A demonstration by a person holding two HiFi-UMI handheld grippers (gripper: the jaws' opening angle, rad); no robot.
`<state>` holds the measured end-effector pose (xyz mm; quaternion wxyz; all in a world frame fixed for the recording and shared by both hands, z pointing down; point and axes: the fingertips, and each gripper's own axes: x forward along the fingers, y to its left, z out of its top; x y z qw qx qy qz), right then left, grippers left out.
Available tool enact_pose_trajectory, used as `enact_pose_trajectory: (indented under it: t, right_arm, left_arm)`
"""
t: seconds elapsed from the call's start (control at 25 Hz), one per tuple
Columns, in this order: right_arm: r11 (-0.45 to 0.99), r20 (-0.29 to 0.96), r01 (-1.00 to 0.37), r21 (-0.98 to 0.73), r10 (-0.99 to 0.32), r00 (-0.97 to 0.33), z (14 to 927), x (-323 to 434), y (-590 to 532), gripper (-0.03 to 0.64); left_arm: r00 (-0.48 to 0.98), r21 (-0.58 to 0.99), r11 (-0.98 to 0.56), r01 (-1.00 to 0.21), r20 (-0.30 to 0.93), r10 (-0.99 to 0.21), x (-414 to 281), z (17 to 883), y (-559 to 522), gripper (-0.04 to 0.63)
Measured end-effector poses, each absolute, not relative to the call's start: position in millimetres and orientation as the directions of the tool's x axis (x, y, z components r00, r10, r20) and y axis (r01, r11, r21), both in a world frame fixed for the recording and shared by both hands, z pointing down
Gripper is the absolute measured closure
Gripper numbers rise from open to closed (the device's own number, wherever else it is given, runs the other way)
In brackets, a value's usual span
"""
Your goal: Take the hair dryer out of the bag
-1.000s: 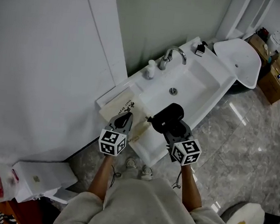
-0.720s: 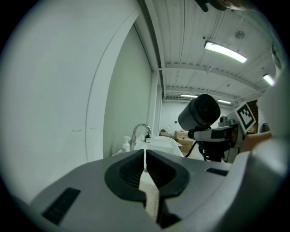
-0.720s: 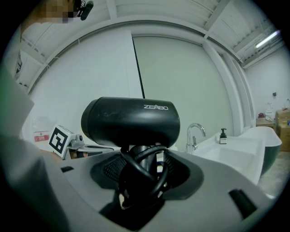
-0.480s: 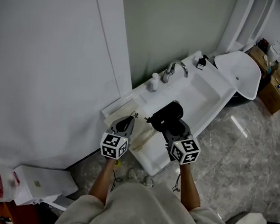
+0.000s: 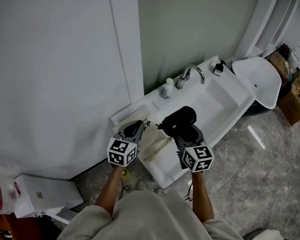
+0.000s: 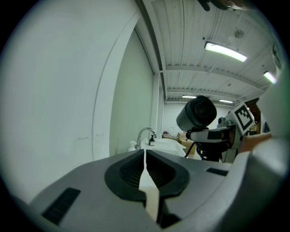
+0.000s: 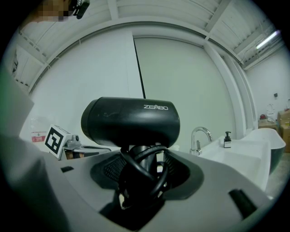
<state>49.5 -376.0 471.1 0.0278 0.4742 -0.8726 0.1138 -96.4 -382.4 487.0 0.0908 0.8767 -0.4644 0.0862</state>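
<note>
Tongs on my right, the right gripper (image 7: 140, 170), were clamped on the cord-wound handle of the hair dryer (image 7: 131, 120), keeping it lifted clear of the bag (image 5: 151, 145) at the sink's (image 5: 215, 103) left end. My left gripper (image 6: 145, 172) was pinched shut on a cream strip of that bag, I judge to hold it back.
</note>
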Motion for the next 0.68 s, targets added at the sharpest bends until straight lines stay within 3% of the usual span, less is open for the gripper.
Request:
enact_pose_trajectory:
  t: [0.68]
  right_arm:
    - [0.512, 0.161, -0.841, -0.173, -0.828, -0.537, 475.2, 52.0, -385.4, 0.385]
  left_arm:
    - [0.551, 0.07, -0.551, -0.832, 0.225, -0.804, -97.7, 484.8, -394.0, 0.577]
